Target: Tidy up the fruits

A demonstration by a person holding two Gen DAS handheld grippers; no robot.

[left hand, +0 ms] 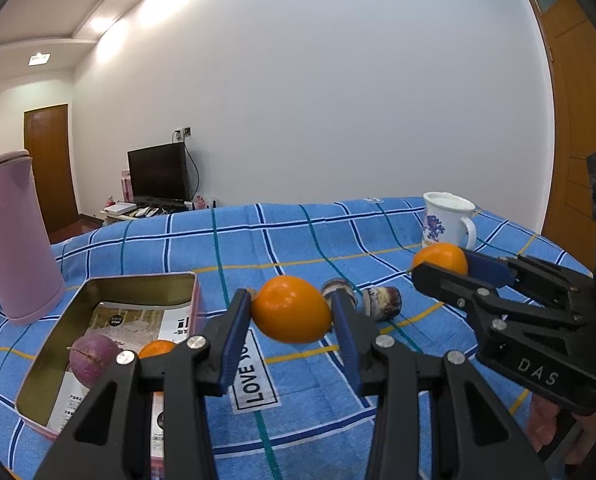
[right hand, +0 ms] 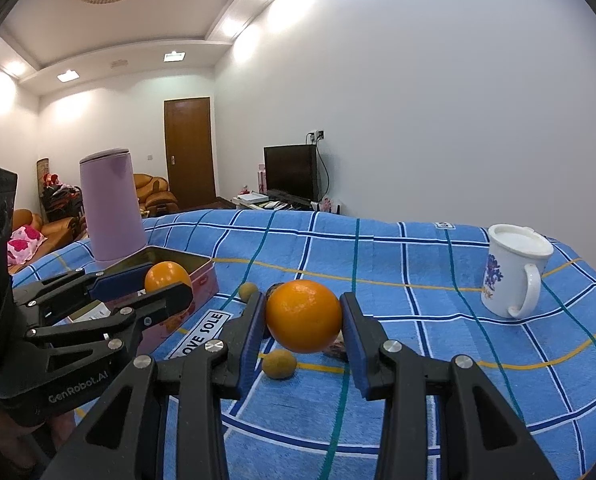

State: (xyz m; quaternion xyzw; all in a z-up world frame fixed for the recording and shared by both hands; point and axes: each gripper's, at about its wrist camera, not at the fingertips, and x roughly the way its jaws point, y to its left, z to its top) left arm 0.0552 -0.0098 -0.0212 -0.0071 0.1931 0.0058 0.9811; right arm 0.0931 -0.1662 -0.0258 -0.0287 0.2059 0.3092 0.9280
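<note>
Right now your left hand-held gripper is clamped on an orange, held in the air just right of the tin. Your right hand-held gripper is clamped on a second orange, also lifted off the cloth; in the left view that pair shows further right, in front of the mug.

Judging by how things lie, you are partway through. The tin already holds a purple fruit and a small orange one, resting on printed paper in the bottom. Both oranges you carry are not yet in. On the cloth two small yellowish fruits are left, one below your right orange and one nearer the tin, and two striped purple-and-white pieces lie behind the left gripper; I cannot tell what those are.

Outward, the surface is draped in a blue checked cloth with a "LOVE SOLE" label. A tall pink flask stands behind the tin, and the white flowered mug sits well apart on the right. Beyond are a white wall, a dark TV, a brown door and an orange sofa.
</note>
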